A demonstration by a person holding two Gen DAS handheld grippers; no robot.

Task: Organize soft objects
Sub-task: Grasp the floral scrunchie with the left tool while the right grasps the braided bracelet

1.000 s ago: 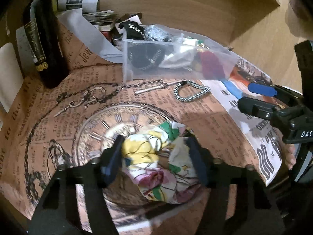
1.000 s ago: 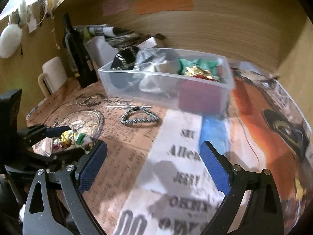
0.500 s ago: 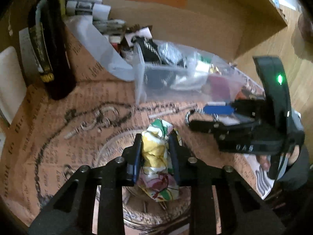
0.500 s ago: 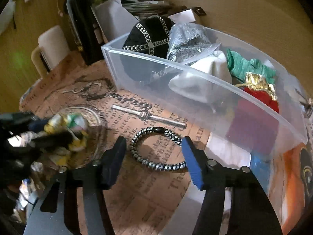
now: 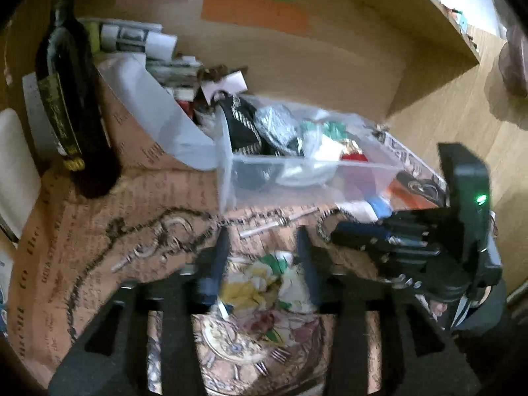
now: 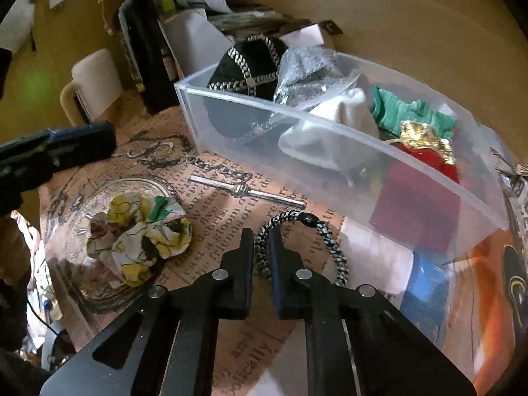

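A floral scrunchie lies on the printed paper mat; it also shows in the left wrist view. My left gripper is open above it, with its jaws apart on either side and the scrunchie free. A black-and-white braided hair band lies in front of the clear plastic bin. My right gripper is shut on the band's left side. The bin holds a black pouch, silver fabric, a white cloth, and green and red items.
A dark bottle stands at the back left, with a white mug beside it. Papers and boxes are stacked behind the bin against the wooden wall. The right gripper body shows at the right of the left wrist view.
My left gripper opened and let go of the scrunchie, which now lies on the mat. My right gripper moved down to the braided band and closed on it.
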